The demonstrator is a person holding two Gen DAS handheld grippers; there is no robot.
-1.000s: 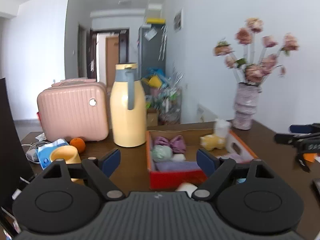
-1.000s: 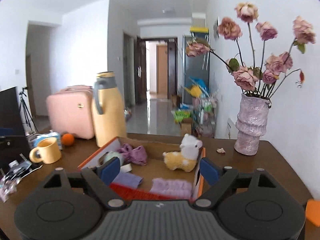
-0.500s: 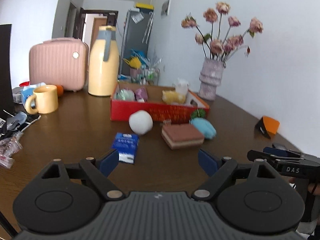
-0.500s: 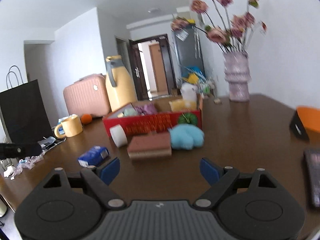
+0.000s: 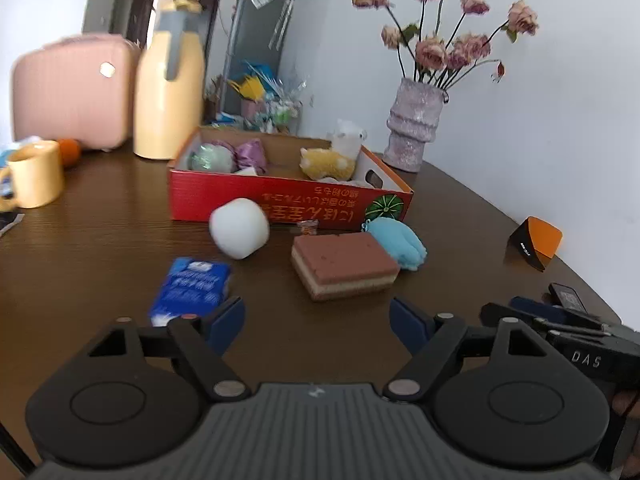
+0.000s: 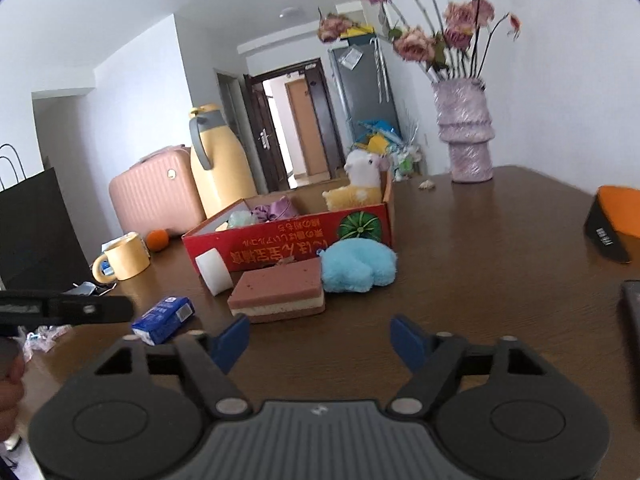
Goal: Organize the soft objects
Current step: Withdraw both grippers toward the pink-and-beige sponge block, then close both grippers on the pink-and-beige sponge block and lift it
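Observation:
A red cardboard box [image 5: 288, 200] [image 6: 288, 240] on the brown table holds a yellow-and-white plush llama [image 5: 332, 156] [image 6: 360, 188], a purple soft toy [image 5: 250, 154] and a pale green ball [image 5: 210, 158]. In front of it lie a white foam cylinder [image 5: 239, 233] [image 6: 214, 270], a brown layered sponge [image 5: 344, 266] [image 6: 280, 290], a light blue plush [image 5: 398, 240] [image 6: 358, 266] and a blue tissue pack [image 5: 192, 290] [image 6: 164, 318]. My left gripper [image 5: 318, 322] and right gripper [image 6: 320, 338] hover low over the near table, jaws closing with nothing between them.
Behind the box stand a yellow thermos [image 5: 170, 88], a pink case [image 5: 68, 88], a yellow mug [image 5: 34, 174], an orange [image 6: 157, 240] and a vase of dried flowers [image 5: 416, 124]. An orange-black holder [image 5: 534, 242] and a dark phone [image 6: 632, 320] lie at the right.
Both grippers have pulled back from over the box and dropped toward the near table. The loose soft things in front of the box came into view. Both pairs of jaws have narrowed a little.

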